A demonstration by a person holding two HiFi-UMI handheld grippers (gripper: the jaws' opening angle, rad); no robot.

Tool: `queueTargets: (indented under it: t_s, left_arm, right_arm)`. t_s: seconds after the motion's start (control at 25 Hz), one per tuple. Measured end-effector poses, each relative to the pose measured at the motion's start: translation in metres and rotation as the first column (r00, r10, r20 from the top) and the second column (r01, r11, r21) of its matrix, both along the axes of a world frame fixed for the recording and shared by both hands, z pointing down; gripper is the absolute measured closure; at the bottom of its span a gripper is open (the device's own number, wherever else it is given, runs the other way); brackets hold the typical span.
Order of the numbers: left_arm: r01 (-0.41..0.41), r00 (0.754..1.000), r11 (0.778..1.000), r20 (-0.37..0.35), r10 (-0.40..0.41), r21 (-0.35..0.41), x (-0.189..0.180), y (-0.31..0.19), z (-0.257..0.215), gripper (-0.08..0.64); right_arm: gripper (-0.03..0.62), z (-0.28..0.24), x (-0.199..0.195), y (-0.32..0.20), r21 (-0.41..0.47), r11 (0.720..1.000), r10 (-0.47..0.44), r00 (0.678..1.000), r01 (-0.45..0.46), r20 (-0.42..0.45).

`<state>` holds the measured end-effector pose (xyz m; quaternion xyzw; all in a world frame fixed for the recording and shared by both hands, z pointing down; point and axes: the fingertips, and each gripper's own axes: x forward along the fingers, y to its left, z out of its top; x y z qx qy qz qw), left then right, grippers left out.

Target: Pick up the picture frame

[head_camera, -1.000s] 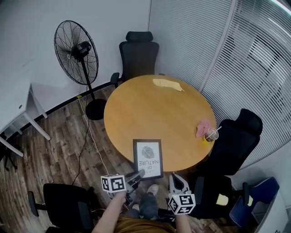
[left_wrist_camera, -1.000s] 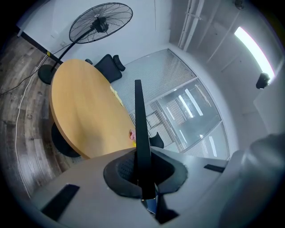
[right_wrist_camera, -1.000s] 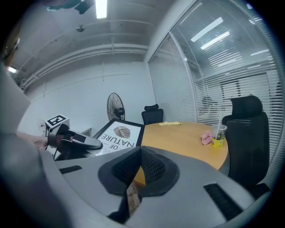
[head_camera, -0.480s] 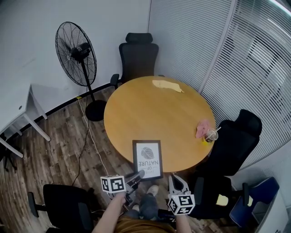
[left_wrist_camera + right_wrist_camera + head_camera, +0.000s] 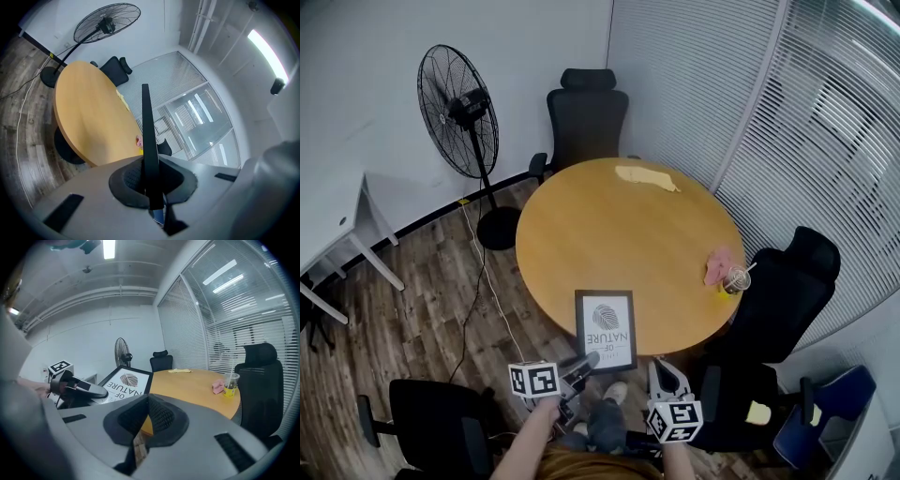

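Note:
The picture frame (image 5: 606, 328), black-edged with a leaf print, lies at the near edge of the round wooden table (image 5: 619, 234) and sticks out over the rim. My left gripper (image 5: 584, 362) is shut on its near left corner. In the left gripper view the frame (image 5: 146, 122) shows edge-on as a thin black strip pinched between the pads, where the left gripper (image 5: 151, 176) closes. My right gripper (image 5: 662, 371) hovers just right of the frame, below the table edge, shut with nothing in it. The right gripper view shows its closed tips (image 5: 147, 398), the frame (image 5: 124, 382) and the left gripper (image 5: 80, 389).
A cup with a straw (image 5: 735, 278) and a pink cloth (image 5: 718, 263) sit at the table's right edge, a yellow cloth (image 5: 645, 175) at the far side. Black office chairs (image 5: 586, 108) (image 5: 787, 281) surround the table. A standing fan (image 5: 459, 111) is at the left.

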<state>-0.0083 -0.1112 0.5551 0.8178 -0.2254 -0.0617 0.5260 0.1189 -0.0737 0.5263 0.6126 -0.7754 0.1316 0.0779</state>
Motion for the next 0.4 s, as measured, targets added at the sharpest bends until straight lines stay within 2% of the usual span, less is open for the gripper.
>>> queueTargets:
  t_s: [0.4]
  left_arm:
    - [0.005,1.000,1.000,-0.008,-0.005,-0.004,-0.0033,0.0021,0.0013,0.517]
  right_arm:
    - [0.580,0.0011,0.0002,0.0017,-0.001,1.000,0.009,1.000,-0.009,0.008]
